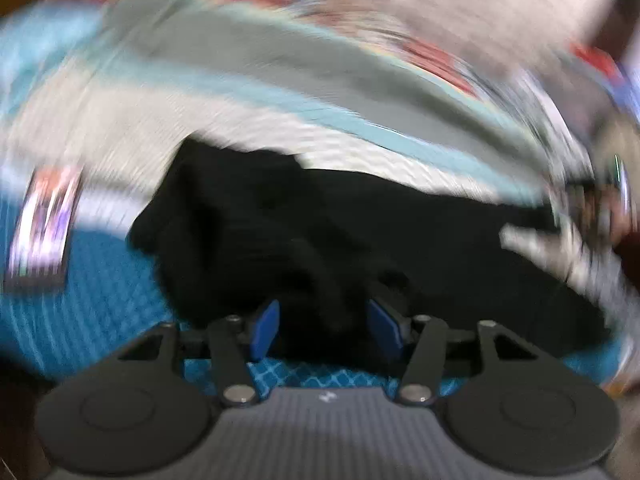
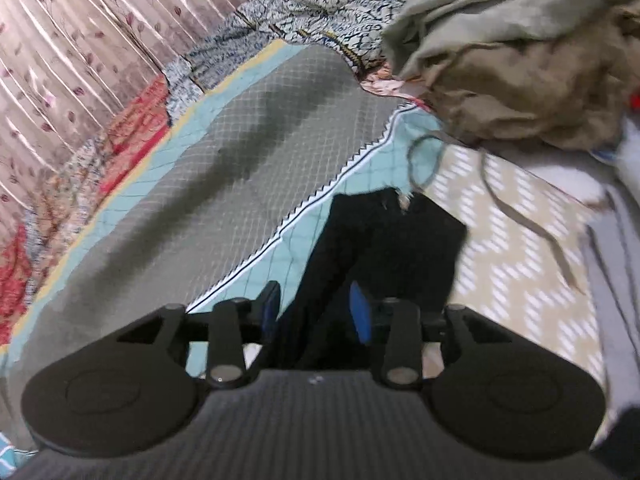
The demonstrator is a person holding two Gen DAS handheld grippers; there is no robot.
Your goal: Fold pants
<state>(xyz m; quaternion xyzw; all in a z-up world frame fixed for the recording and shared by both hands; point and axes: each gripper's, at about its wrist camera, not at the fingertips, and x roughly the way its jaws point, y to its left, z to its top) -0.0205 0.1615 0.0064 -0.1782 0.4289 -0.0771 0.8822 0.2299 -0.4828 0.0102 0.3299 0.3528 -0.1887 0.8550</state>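
The black pants (image 1: 360,232) lie crumpled on a patterned bedspread; the left wrist view is heavily blurred. My left gripper (image 1: 324,326) has its blue pads apart with a fold of the black cloth between them. In the right wrist view the black pants (image 2: 384,240) stretch away from my right gripper (image 2: 316,308), whose blue pads stand apart with the cloth running between them. Whether either gripper pinches the cloth is unclear.
The quilted bedspread (image 2: 224,184) has grey, teal and beige chevron panels. A heap of olive and tan clothes (image 2: 520,52) lies at the far right. A flowered curtain (image 2: 60,52) hangs at the left. A small printed packet (image 1: 44,224) lies at the left.
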